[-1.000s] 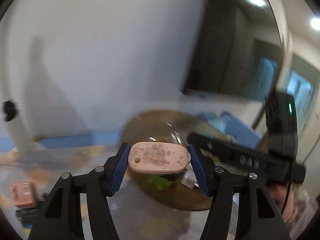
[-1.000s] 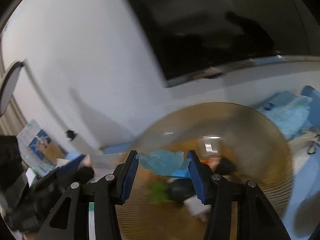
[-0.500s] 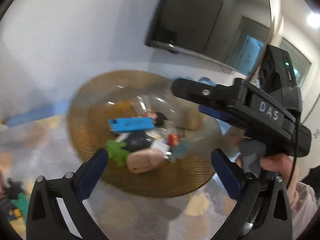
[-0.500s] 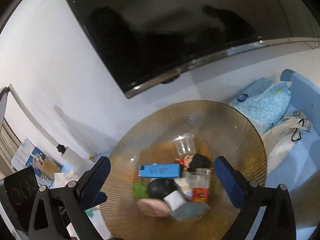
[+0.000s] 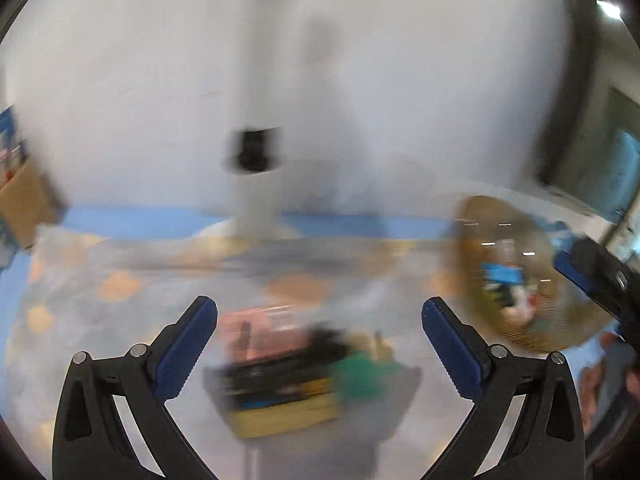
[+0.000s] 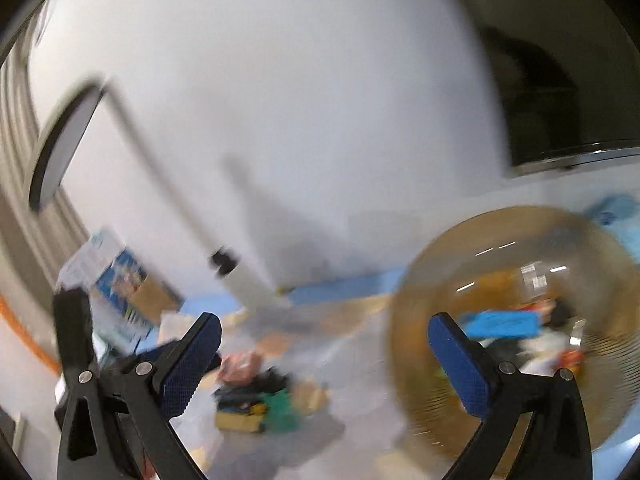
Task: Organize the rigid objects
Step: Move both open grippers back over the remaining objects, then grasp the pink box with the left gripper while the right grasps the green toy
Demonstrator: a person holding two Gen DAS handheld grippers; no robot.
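Both claws empty, heading for the loose pile; bowl already part filled.

Left view: my left claw [image 5: 319, 334] gapes wide over a blurred pile [image 5: 296, 376] on the worktop [image 5: 100, 320]; I'd slow down and single out one piece. Right view: my right claw [image 6: 324, 360] gapes too; the ribbed amber bowl [image 6: 432, 360] sits right, holding a blue block [image 6: 504, 325].

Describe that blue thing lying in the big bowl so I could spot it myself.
Find the wide amber ribbed glass bowl on the right. Among the jumble inside lies a flat bright blue bar; it is the only long, blue, straight-edged piece there.
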